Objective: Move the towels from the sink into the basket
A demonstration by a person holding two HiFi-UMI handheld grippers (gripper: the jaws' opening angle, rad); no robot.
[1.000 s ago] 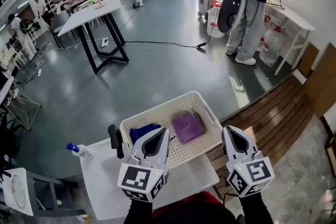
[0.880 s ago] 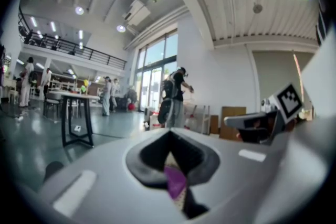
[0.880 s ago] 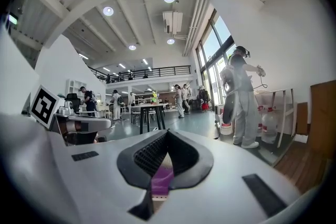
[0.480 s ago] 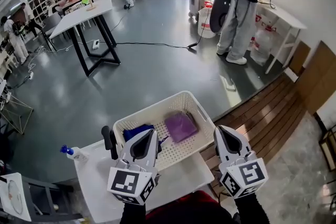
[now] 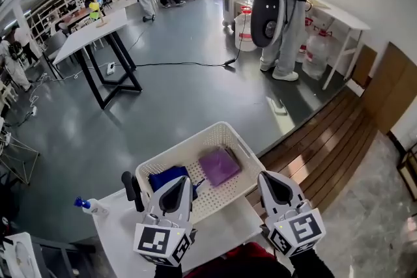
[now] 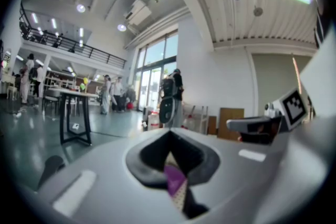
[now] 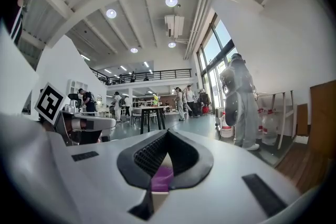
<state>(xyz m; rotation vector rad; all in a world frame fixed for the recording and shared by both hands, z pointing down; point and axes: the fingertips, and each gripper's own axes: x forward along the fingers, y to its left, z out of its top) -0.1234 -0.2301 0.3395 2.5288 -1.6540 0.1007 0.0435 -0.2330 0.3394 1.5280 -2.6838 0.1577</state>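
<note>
A white perforated basket (image 5: 189,142) stands on a white counter (image 5: 225,228) just in front of me. A purple towel (image 5: 219,166) lies in its right half and a blue towel (image 5: 167,177) in its left half. My left gripper (image 5: 177,181) is held at the basket's near edge by the blue towel, shut and with nothing in it. My right gripper (image 5: 266,178) hovers off the basket's right side, also shut and holding nothing. In the left gripper view the left gripper (image 6: 169,136) has its jaws together; a sliver of purple towel (image 6: 175,178) shows beyond them. The right gripper (image 7: 167,136) shows the same.
A black upright handle (image 5: 130,186) and a blue-capped spray bottle (image 5: 89,206) stand at the counter's left end. A person (image 5: 281,3) stands by a white table (image 5: 339,16) at the far right. A black-legged table (image 5: 91,32) is at far left. Wooden decking (image 5: 326,146) runs on the right.
My head view has drifted, so the basket and both grippers sit lower and further left in the frame. Both grippers stay shut and the towels have not moved.
</note>
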